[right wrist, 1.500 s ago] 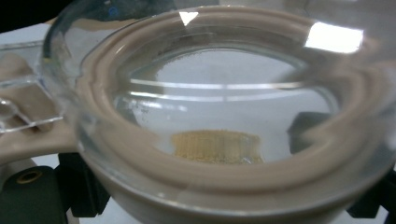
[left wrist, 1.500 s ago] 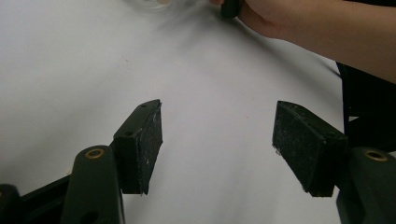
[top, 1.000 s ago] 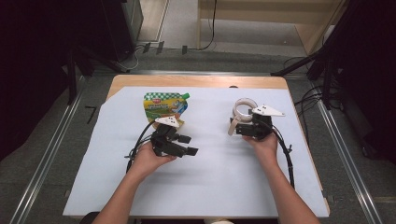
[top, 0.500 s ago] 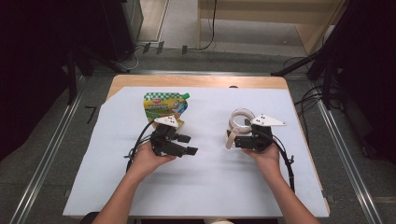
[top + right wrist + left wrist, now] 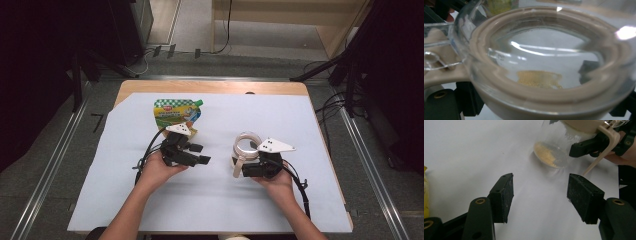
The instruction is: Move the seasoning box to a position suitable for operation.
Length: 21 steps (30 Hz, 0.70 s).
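Note:
A clear jar [image 5: 246, 144] with a beige lid ring and a beige side handle holds a little yellow powder at its bottom [image 5: 547, 157]. My right gripper [image 5: 242, 164] is shut on the jar near its top; its black fingers [image 5: 466, 100] flank the jar [image 5: 544, 62] in the right gripper view. My left gripper [image 5: 202, 154] is open and points right at the jar from a short way off. Its jaws [image 5: 540, 192] have just been closing a little, with nothing between them. A green and yellow spouted pouch [image 5: 177, 114] lies flat behind the left hand.
A pale blue sheet [image 5: 220, 205] covers the wooden table [image 5: 210, 86]. Cables trail from both grippers over the sheet. Black stands and metal floor rails [image 5: 365, 150] surround the table.
My right hand has brought the jar nearer to the person and a little left, closer to the left gripper. The left hand has stayed put.

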Motion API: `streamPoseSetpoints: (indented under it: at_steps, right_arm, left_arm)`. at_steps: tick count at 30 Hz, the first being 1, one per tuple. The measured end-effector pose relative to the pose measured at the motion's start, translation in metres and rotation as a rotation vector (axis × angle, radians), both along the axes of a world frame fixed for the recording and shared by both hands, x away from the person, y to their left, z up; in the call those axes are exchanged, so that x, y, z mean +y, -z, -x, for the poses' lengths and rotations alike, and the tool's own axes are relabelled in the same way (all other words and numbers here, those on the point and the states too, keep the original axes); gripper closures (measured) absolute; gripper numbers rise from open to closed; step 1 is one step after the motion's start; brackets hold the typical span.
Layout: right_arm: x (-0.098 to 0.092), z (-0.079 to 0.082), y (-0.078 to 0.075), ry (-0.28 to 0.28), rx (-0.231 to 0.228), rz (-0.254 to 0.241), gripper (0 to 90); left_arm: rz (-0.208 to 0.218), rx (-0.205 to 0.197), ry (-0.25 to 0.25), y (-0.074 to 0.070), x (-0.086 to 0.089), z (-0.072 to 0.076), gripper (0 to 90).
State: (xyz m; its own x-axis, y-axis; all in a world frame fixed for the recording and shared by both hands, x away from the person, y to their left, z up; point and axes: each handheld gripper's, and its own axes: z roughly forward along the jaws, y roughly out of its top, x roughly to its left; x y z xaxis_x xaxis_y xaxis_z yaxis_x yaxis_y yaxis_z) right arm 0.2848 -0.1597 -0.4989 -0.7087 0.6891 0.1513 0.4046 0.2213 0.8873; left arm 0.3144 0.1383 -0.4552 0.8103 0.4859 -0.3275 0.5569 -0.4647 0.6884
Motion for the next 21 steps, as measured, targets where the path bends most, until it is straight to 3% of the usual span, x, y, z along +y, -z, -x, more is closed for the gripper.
streamPoseSetpoints:
  at_steps: [8,15,18,21]
  right_arm:
    - [0.023,0.008,0.007,-0.077,0.001,0.012,12.0]
    - [0.037,0.015,0.013,-0.127,-0.004,0.017,11.9]
    - [0.039,0.017,0.014,-0.130,-0.033,0.034,11.9]
    - [0.039,0.018,0.014,-0.150,-0.049,0.054,11.9]
  left_arm:
    - [0.004,-0.006,-0.015,-0.002,0.004,-0.001,39.7]
    - [0.001,-0.001,0.002,-0.001,0.000,-0.001,40.0]
    - [0.014,-0.001,0.006,0.000,0.000,-0.001,40.2]
    - [-0.002,0.009,0.018,0.002,-0.003,-0.001,40.2]
